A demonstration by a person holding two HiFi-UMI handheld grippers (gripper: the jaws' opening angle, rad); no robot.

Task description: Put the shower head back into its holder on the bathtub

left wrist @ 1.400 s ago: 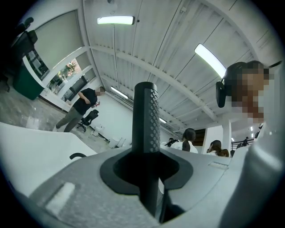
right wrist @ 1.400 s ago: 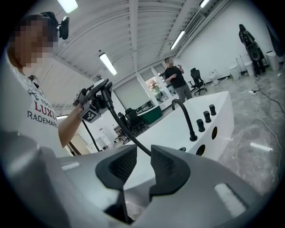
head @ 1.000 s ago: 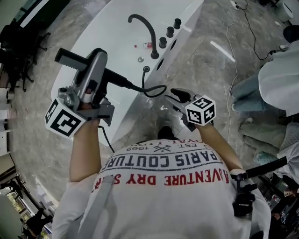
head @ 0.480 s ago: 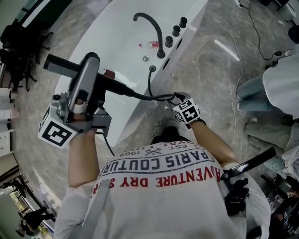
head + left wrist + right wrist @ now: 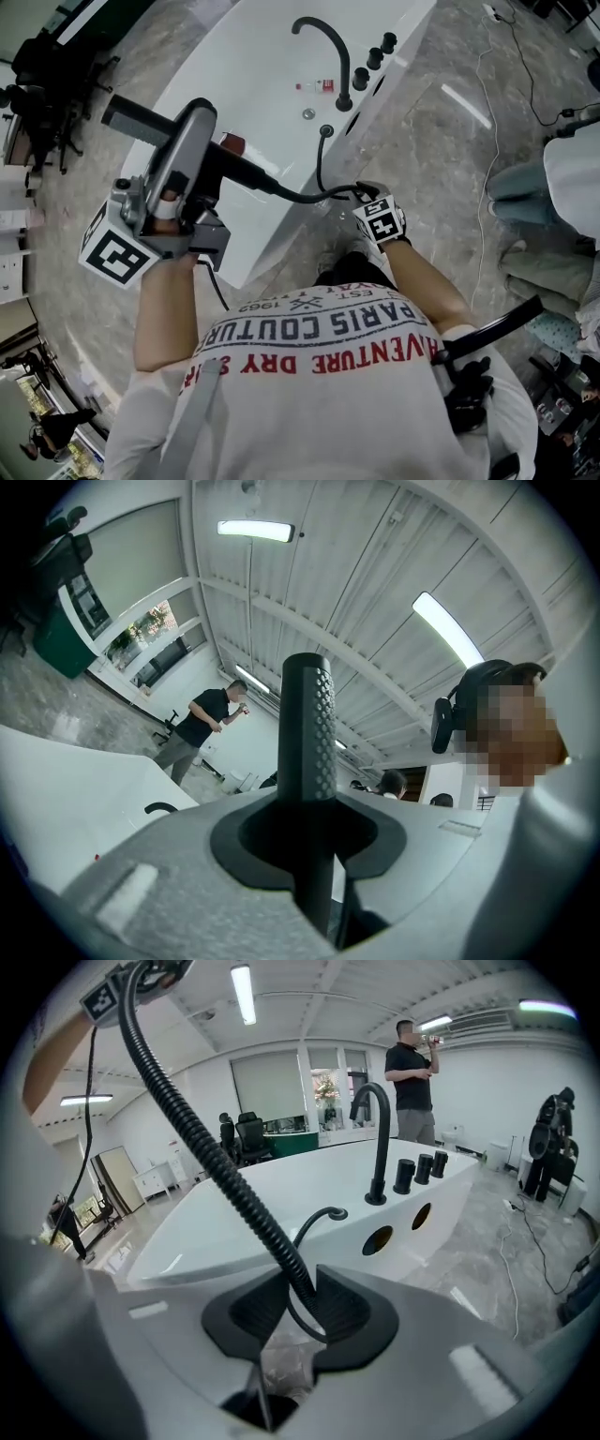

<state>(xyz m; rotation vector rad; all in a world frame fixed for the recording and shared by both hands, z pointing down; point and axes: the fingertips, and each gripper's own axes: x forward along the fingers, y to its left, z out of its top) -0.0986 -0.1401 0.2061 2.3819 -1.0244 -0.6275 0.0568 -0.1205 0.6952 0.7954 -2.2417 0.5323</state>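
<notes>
The black shower head (image 5: 141, 124) lies crosswise in my left gripper (image 5: 195, 131), which is shut on its handle above the white bathtub (image 5: 253, 84). In the left gripper view the handle (image 5: 309, 724) stands up between the jaws of that gripper (image 5: 314, 846). The ribbed black hose (image 5: 314, 195) runs from the shower head to its holder (image 5: 325, 131) on the tub rim. My right gripper (image 5: 361, 192) is low beside the tub, its jaws closing with the hose (image 5: 206, 1147) pinched between the pads of that gripper (image 5: 300, 1302). The holder (image 5: 336, 1213) lies beyond.
A black curved faucet (image 5: 328, 47) and three black knobs (image 5: 375, 56) stand on the tub rim, with a small bottle (image 5: 314, 86) nearby. A person (image 5: 562, 178) stands at the right. A cable (image 5: 487, 122) trails over the marble floor.
My right gripper dropped from chest height to the hose beside the tub and narrowed its jaws around it. My left gripper drifted a little with the shower head in it.
</notes>
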